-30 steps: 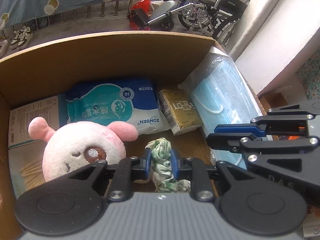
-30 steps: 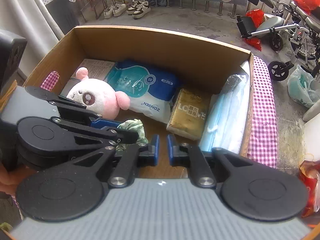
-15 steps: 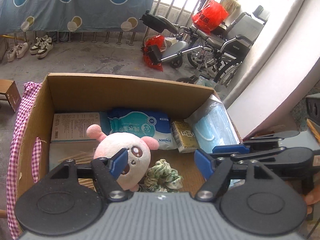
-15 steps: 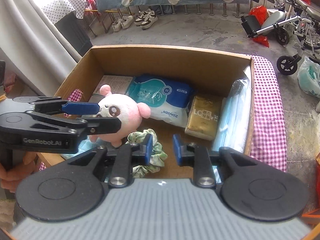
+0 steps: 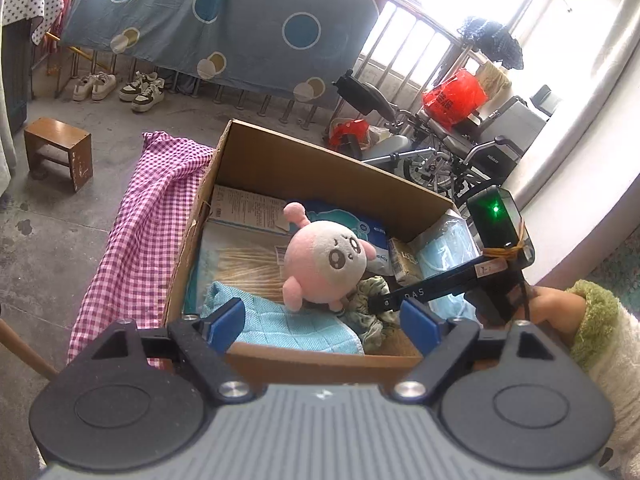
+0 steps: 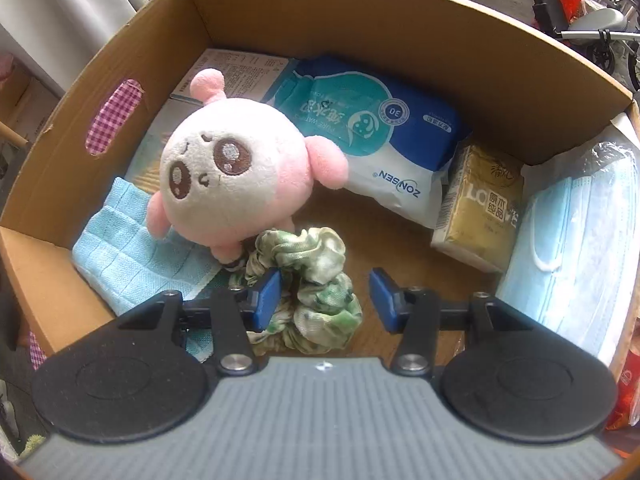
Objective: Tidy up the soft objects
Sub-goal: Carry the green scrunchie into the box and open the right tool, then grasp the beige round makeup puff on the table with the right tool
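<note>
A: Item one, the container?

B: A cardboard box (image 6: pixel 400 12) is filling most of the right wrist view, sitting on a checked cloth (image 5: pixel 144 216) that is showing at the left of the left wrist view.

A: Contents?

B: A pink plush toy (image 6: pixel 224 184) is lying left of centre, its foot touching a green scrunchie (image 6: pixel 316 280) at lower centre. A light blue towel (image 6: pixel 132 256) is lying under the toy at lower left. A wipes pack (image 6: pixel 372 136) is lying along the far wall, a yellow tissue pack (image 6: pixel 480 208) beside it, and a bag of face masks (image 6: pixel 576 248) is leaning at the right.

A: Left gripper (image 5: pixel 320 320)?

B: It is hanging outside the near wall, tilted down toward the box, its jaws wide after opening, holding nothing.

A: Right gripper (image 6: pixel 324 294)?

B: It is pointing steeply down into the box, its jaws partly apart and just opening. The scrunchie is lying between them, the left pad against the fabric, the right pad clear. A hand (image 5: pixel 556 304) in a fleecy sleeve (image 5: pixel 600 336) is holding it at the right edge.
</note>
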A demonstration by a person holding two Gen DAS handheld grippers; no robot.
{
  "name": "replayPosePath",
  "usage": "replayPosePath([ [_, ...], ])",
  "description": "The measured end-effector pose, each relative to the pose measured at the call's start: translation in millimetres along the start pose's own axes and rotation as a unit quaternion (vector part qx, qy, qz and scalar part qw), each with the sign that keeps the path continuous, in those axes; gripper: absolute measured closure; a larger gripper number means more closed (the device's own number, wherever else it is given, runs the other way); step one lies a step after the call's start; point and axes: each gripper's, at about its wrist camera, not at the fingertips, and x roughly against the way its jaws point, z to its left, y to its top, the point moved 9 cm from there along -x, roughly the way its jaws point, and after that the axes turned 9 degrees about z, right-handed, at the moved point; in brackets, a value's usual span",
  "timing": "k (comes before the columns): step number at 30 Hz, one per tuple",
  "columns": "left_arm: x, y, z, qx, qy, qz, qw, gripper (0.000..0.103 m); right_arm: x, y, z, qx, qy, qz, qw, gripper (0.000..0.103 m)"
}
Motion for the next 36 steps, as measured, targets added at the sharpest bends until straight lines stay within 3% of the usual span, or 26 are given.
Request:
replayPosePath([
  [1, 1, -5, 4, 0.003, 0.000, -0.001, 1.0000, 0.017, -6, 0, -2, 0.002, -0.005, 0.008, 1.000, 0.077],
  [2, 2, -9, 8, 0.004, 0.000, -0.002, 1.0000, 0.017, -11, -1, -4, -0.001, -0.007, 0.016, 1.000, 0.084],
  [4, 3, -16, 17, 0.003, 0.004, -0.003, 1.0000, 0.017, -15, -4, -10, -0.012, -0.005, 0.026, 1.000, 0.086],
  [9, 5, -36, 45, 0.019, 0.013, 0.006, 0.9997, 0.017, -8, -10, -31, -0.014, -0.069, 0.020, 0.997, 0.088],
  [14, 2, -52, 53, 0.031, 0.001, 0.014, 0.9994, 0.017, 1, -8, -53, -0.023, -0.110, 0.003, 0.994, 0.083],
  [18, 5, -61, 50, 0.024, -0.004, 0.012, 0.9996, 0.017, 11, -7, -51, -0.028, -0.089, -0.019, 0.995, 0.060],
  [23, 10, -66, 40, 0.003, -0.011, 0.013, 0.9999, 0.014, 57, -19, -37, -0.046, -0.041, -0.086, 0.994, 0.055],
  [27, 4, -76, 27, -0.027, -0.017, 0.036, 0.9989, 0.014, 112, -53, -18, -0.067, 0.045, -0.149, 0.986, 0.055],
  [32, -9, -97, 6, -0.081, -0.021, 0.063, 0.9945, 0.014, 171, -124, 22, -0.081, 0.181, -0.204, 0.959, 0.055],
  [36, -27, -113, -14, -0.134, -0.017, 0.085, 0.9871, 0.016, 165, -168, 49, -0.113, 0.279, -0.190, 0.935, 0.055],
])
